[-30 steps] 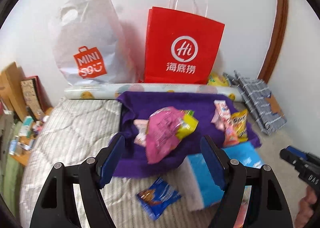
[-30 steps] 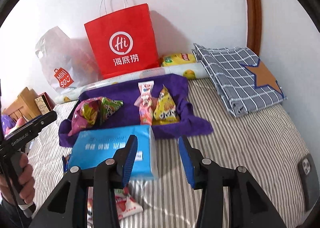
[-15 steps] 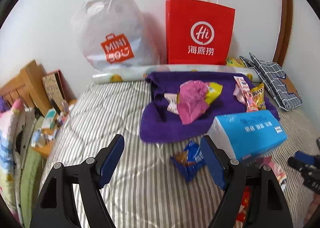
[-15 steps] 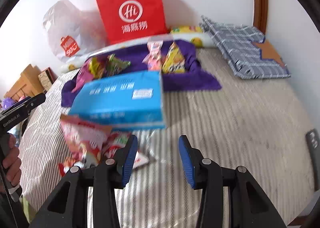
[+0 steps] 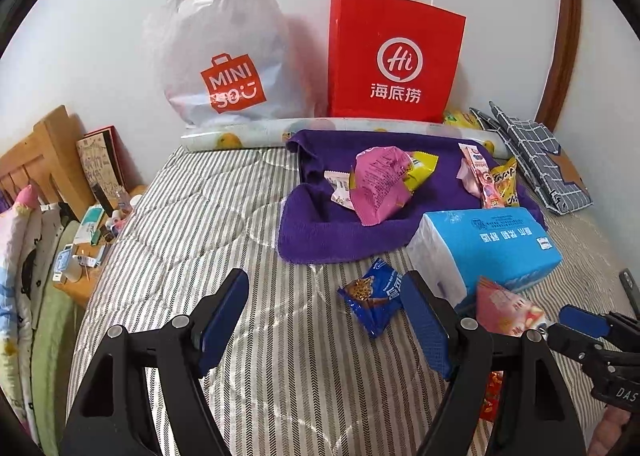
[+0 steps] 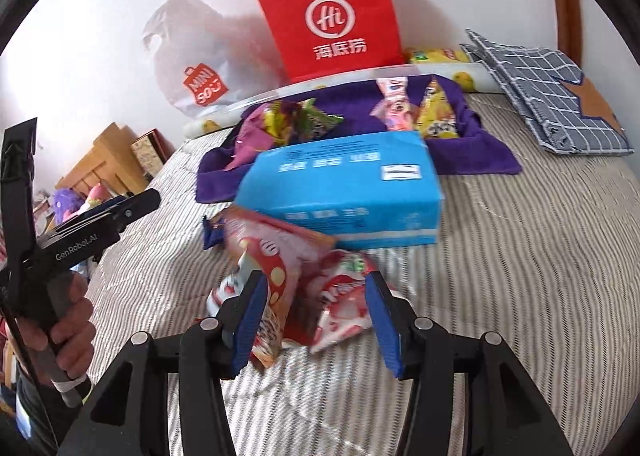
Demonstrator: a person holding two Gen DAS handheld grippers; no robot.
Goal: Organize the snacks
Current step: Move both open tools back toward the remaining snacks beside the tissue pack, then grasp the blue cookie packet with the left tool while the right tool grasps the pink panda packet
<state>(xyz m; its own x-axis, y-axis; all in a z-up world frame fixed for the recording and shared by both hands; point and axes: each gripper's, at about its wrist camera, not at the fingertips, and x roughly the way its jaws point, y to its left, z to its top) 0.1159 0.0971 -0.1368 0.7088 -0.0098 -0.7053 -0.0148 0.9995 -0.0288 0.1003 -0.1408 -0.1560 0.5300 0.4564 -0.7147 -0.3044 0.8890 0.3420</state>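
Left wrist view: the left gripper (image 5: 324, 316) points down at a slant over a grey-striped bed (image 5: 192, 216), its blue-padded jaws standing wide apart with nothing between them. A small blue snack packet (image 5: 374, 298) lies flat on the bed just left of the blue tissue pack (image 5: 486, 246), close to the gripper's right-hand pad but not touching it. Behind the tissue pack, a purple towel (image 5: 340, 232) carries a pink snack bag (image 5: 380, 186) and, further right, a pink stick packet (image 5: 480, 176) beside a yellow packet (image 5: 506, 184). A red-and-pink snack packet (image 5: 506, 312) lies in front of the tissue pack, with the tip of the right gripper (image 5: 580, 322) just beside it.

Right wrist view: the right gripper (image 6: 316, 310) tilts down toward the bed, its jaws partly apart and just opening wider. Two red-and-white snack packets (image 6: 304, 280) lie crumpled in front of the tissue pack (image 6: 344, 192), their near ends between the pads; the pads do not appear to press them. The blue packet (image 6: 212, 234) peeks out left of the tissue pack. A person's hand (image 6: 68, 320) grips the left gripper's handle far left of the tissue pack.
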